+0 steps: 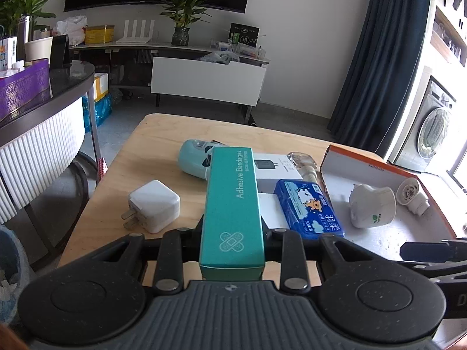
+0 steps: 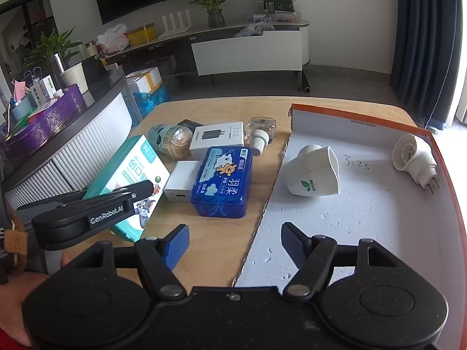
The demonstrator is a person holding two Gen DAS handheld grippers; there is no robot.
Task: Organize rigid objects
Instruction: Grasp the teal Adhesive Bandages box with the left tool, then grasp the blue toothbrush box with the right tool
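On the left of the wooden worktop (image 1: 163, 134) a white charger plug (image 1: 153, 205) lies alone, prongs toward the near left. Just right of it the left gripper (image 1: 232, 227) holds a teal bandage box (image 1: 233, 204) — its jaws pinch the box's near end, and the box points away over the worktop, raised above the things behind it. From the right wrist view the same box (image 2: 128, 180) tilts up on the left with the left gripper's arm across its face.

Beyond the box's far end lies a pale green bottle (image 1: 192, 159) on its side, touching a white adapter box (image 1: 275, 169). Right of that box, a clear glass bottle (image 1: 302, 162) with a ribbed white cap lies at the far edge of the cluster. Nearer sits a blue tin (image 1: 309, 207) with cartoon print, and in the right wrist view a small white cube adapter (image 2: 181, 185) rests against its left side.

Further right an open cardboard tray (image 1: 408, 242) with orange rim covers the right part of the worktop. Inside it a white plug-in device with a green leaf logo (image 1: 372, 207) lies on its side near the middle, and a second white plug-in device (image 1: 413, 197) lies well apart by the far right wall, prongs pointing right.

The right gripper (image 2: 233, 248) hovers over the tray's near left edge — its jaws spread wide with blue pads (image 2: 176, 246), holding nothing.
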